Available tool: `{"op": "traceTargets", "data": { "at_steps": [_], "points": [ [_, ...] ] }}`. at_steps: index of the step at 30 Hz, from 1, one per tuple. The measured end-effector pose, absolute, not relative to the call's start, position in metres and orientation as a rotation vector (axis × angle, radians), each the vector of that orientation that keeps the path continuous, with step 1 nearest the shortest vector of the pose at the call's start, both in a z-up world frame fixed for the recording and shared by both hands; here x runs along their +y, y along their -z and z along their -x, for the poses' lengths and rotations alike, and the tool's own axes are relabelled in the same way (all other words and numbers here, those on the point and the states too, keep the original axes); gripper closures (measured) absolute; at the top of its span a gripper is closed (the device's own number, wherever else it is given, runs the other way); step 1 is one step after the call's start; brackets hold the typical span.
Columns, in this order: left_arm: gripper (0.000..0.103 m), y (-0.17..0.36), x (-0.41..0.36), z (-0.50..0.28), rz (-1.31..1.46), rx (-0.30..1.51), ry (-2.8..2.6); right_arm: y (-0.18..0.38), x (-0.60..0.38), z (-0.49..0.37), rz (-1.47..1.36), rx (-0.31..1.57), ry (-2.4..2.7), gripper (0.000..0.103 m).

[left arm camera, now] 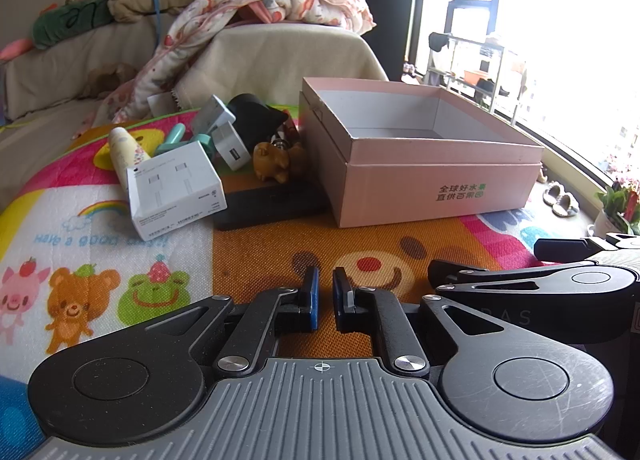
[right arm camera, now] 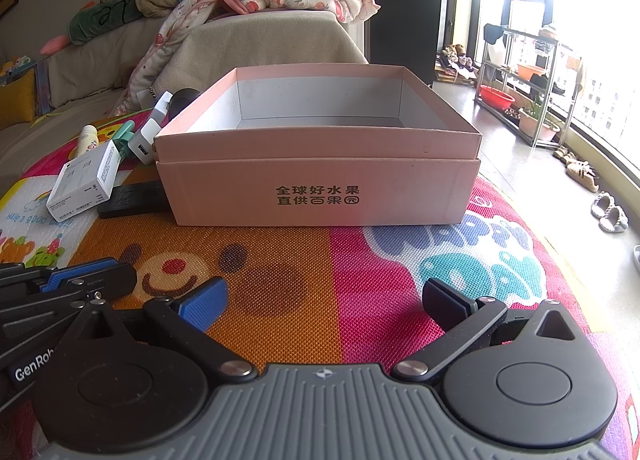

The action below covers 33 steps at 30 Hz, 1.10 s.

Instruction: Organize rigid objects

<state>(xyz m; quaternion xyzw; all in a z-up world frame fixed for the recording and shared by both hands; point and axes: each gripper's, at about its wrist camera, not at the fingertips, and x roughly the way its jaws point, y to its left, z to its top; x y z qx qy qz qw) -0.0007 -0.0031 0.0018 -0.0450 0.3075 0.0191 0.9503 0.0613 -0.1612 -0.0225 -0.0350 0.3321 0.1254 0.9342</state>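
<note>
At the bottom of each view, the left gripper [left arm camera: 325, 292] is clenched on nothing and the right gripper [right arm camera: 322, 302] spread wide. Beyond, mid-frame, the pink box [right arm camera: 320, 184] sits empty; the clutter [left arm camera: 208, 152] lies left of it.

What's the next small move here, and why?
Probably open the left tongs and reach for the white box. The pink box looks empty, the clutter all lies to its left, the white box is nearest and unobstructed, and the left tongs are shut on nothing.
</note>
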Motion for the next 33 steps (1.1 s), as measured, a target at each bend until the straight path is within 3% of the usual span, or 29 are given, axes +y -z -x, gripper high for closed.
{"op": "traceTargets", "data": {
  "at_steps": [13, 19, 27, 33],
  "points": [
    [0.091, -0.005, 0.002, 0.002, 0.116, 0.625, -0.034, 0.02, -0.166, -0.063, 0.075, 0.697, -0.295, 0.0],
    [0.089, -0.041, 0.042, -0.004, 0.12, 0.503, -0.153, 0.015, -0.165, -0.075, 0.114, 0.762, -0.337, 0.0],
    [0.088, -0.035, 0.116, -0.06, 0.252, 0.627, -0.238, 0.016, -0.165, -0.073, 0.113, 0.751, -0.334, 0.0],
    [0.087, -0.031, 0.101, -0.06, 0.188, 0.627, -0.172, 0.016, -0.164, -0.073, 0.12, 0.753, -0.335, 0.0]
  ]
}}
